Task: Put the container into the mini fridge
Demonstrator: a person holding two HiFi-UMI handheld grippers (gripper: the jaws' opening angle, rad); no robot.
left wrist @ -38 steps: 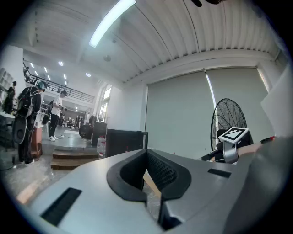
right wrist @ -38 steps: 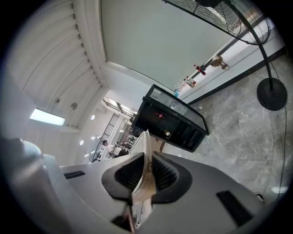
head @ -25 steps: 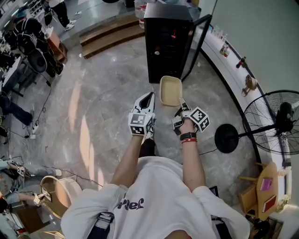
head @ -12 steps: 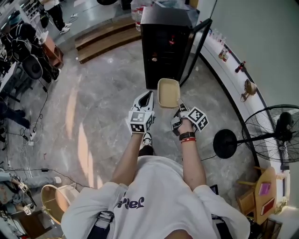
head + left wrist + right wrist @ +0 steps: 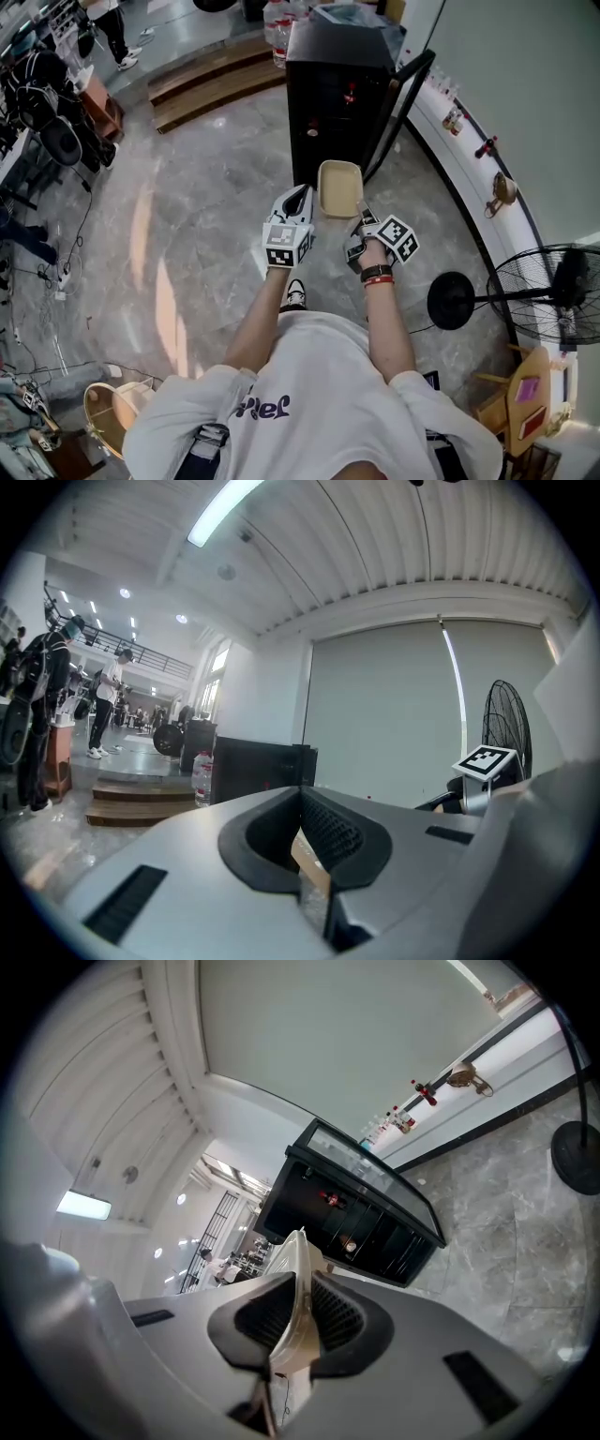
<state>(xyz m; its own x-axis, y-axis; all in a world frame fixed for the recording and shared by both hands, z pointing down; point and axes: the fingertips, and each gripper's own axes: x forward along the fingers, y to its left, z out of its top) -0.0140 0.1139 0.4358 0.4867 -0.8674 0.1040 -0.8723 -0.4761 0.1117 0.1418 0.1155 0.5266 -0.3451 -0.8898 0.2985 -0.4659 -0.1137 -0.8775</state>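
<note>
Head view: container point(image 5: 339, 187) rim seemingly short of fridge point(image 5: 337, 103), open floor point(image 5: 206, 234) leftward

Dark lettering point(image 5: 261, 409) on the person's white shirt point(image 5: 328, 389), at 6 o'clock in the head view, appears upside down and cannot be read. Nothing else is legible.

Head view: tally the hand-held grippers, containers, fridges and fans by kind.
Hand-held gripper: 2 (left, right)
Container: 1
Fridge: 1
Fan: 1
Total: 5
</note>
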